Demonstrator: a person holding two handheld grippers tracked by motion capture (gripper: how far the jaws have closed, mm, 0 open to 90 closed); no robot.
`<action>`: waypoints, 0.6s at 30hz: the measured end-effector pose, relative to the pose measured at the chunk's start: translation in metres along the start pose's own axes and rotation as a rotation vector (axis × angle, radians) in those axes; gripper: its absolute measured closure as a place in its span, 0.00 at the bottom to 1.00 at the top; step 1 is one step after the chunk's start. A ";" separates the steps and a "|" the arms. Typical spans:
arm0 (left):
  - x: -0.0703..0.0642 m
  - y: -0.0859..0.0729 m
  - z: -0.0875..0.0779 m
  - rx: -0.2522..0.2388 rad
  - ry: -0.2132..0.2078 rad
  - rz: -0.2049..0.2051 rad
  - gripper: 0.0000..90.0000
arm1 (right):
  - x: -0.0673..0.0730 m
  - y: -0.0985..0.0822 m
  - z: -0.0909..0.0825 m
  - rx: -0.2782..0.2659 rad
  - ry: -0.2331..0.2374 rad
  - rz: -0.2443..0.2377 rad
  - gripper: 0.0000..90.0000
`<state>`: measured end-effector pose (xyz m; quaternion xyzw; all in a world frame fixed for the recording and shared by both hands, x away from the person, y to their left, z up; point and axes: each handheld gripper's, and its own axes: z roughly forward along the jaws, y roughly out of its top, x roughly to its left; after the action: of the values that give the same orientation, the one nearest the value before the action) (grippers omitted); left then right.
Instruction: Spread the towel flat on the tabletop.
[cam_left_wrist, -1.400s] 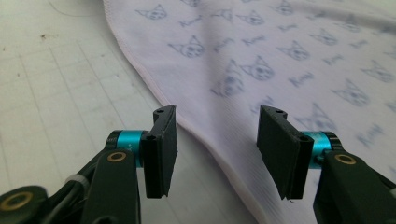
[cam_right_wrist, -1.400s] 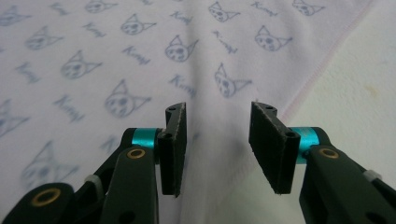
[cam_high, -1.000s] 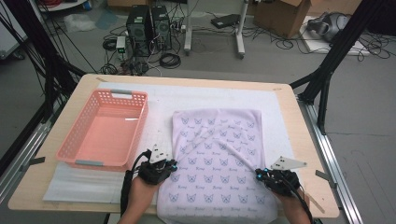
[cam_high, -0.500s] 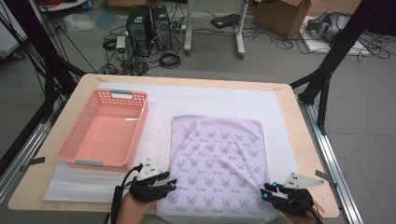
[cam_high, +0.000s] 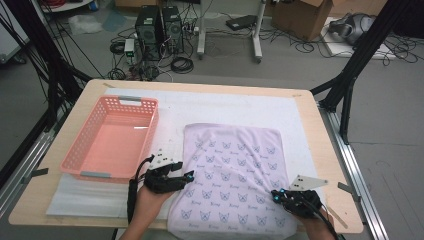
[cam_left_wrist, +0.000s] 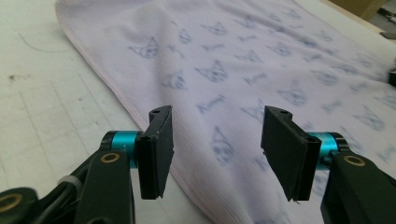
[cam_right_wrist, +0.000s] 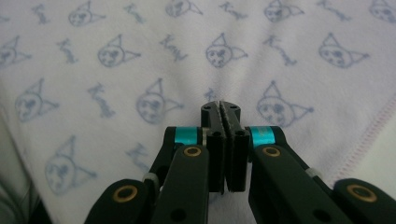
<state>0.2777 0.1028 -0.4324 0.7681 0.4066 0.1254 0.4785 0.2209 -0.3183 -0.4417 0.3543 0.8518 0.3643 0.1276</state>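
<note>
high view: a pale lilac towel (cam_high: 235, 180) printed with small blue cat faces lies flat on the white mat (cam_high: 225, 107) that covers the wooden table (cam_high: 320, 135). it sits on the near right part of the table, just right of the pink basket (cam_high: 112, 137) and apart from it. its long axis runs from the person's edge toward the far side of the table, leaning a little to the right as it goes away; the far short edge lies about mid-table, and the near short edge reaches the table's front rim. faint creases run across the cloth toward its near right corner.

the left gripper (cam_high: 184, 176) sits at the towel's left long edge, pointing right across the cloth. in the left gripper view its two black jaws stand well apart, released, with the towel (cam_left_wrist: 261, 70) and its stitched hem lying below and beyond them, nothing pressed between the pads. these jaws have just been opening.

the right gripper (cam_high: 278, 195) is at the near right corner of the towel, pointing left and inward over the cloth. in the right gripper view its jaws are clenched together, pad against pad, having just been closing. whether a fold of the towel (cam_right_wrist: 140, 60) is pinched between them cannot be told; the printed cloth lies right under and ahead of the tips.
</note>
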 end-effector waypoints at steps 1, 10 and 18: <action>0.002 0.002 0.002 0.003 0.008 -0.005 0.49 | -0.001 -0.003 -0.004 0.007 0.006 0.002 0.99; 0.026 0.022 0.035 0.028 0.099 -0.041 0.49 | -0.036 0.003 -0.009 -0.104 -0.084 0.122 0.79; 0.047 0.041 0.066 0.042 0.166 -0.071 0.53 | -0.084 0.042 0.018 -0.139 -0.202 0.179 0.75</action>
<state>0.3665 0.0877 -0.4410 0.7501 0.4745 0.1630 0.4310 0.3109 -0.3468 -0.4281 0.4539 0.7722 0.3950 0.2040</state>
